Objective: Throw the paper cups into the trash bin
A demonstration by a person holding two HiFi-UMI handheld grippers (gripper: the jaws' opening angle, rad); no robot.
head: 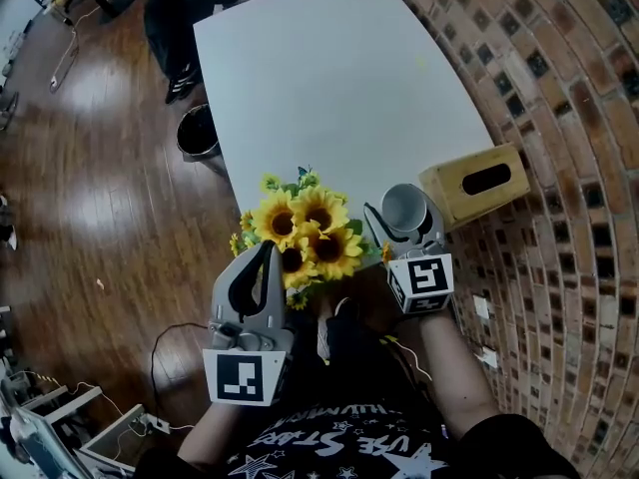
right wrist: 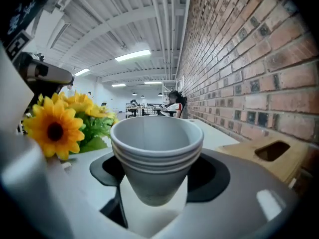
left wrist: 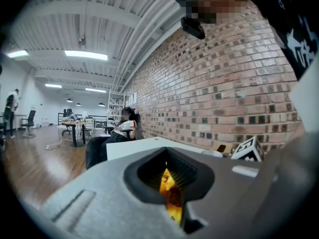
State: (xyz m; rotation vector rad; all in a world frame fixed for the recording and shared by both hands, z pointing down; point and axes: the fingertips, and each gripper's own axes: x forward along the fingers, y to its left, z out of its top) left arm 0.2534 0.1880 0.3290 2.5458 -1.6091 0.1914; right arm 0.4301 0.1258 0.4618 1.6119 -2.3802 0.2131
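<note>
Closing on paper cups, right hand-held gripper; only its view shows nesting.

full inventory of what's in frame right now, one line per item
table: one, white, centre of the head view
sunflowers: one bunch, yellow with green leaves, table's near edge
paper cups: one nested stack, three rims showing, white, right of the sunflowers
wooden box: one, light wood, slot on top, table's right edge
trash bin: one, dark, on the wooden floor left of the table
seated person: one, light top, far end of the table
left claw: grey, jaws together, empty, by the sunflowers
right claw: grey, jaws closing round the paper cups
</note>
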